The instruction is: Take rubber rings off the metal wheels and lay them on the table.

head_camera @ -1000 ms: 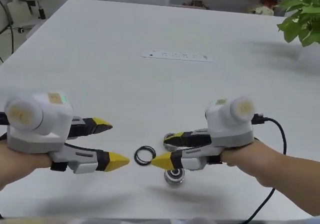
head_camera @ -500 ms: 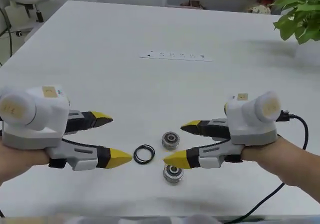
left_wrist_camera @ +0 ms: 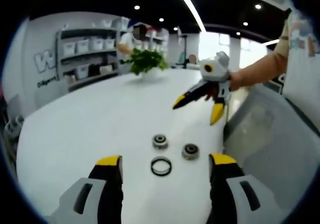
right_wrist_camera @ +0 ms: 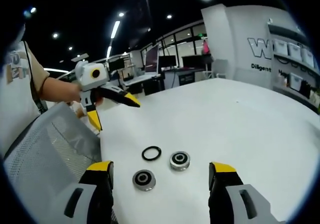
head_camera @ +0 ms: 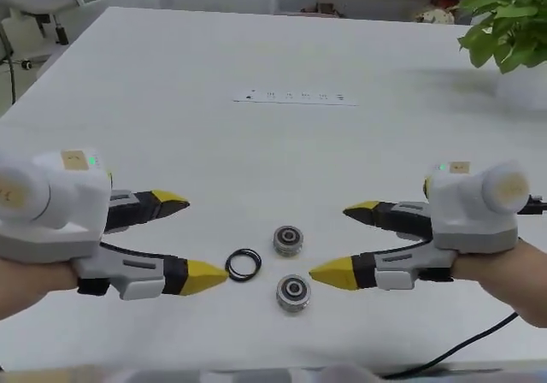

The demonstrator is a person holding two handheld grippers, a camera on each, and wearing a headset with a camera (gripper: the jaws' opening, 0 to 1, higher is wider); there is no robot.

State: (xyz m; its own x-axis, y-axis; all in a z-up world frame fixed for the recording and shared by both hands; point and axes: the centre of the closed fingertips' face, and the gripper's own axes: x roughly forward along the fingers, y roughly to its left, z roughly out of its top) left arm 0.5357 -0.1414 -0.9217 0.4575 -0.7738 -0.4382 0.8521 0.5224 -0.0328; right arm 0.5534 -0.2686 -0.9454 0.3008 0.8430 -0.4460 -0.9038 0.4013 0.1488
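Note:
Two small metal wheels lie flat near the table's front edge, one [head_camera: 288, 238] farther out and one [head_camera: 293, 291] closer to me. A black rubber ring [head_camera: 244, 264] lies flat on the table just left of them. My left gripper [head_camera: 184, 238] is open at the left, its lower yellow tip close to the ring. My right gripper [head_camera: 342, 241] is open at the right, a short way from the wheels. The left gripper view shows the ring [left_wrist_camera: 161, 166] and both wheels [left_wrist_camera: 160, 141] [left_wrist_camera: 190, 151] ahead. In the right gripper view lie the ring [right_wrist_camera: 151, 153] and wheels [right_wrist_camera: 179, 160] [right_wrist_camera: 143, 179].
A white power strip [head_camera: 295, 97] lies across the middle of the white table [head_camera: 256, 152]. A green potted plant [head_camera: 504, 20] stands at the far right corner. A black cable [head_camera: 461, 344] trails from my right gripper over the front edge.
My right gripper has drawn back to the right, away from the wheels, leaving both wheels uncovered on the table. The ring lies where it was. The left gripper has hardly moved.

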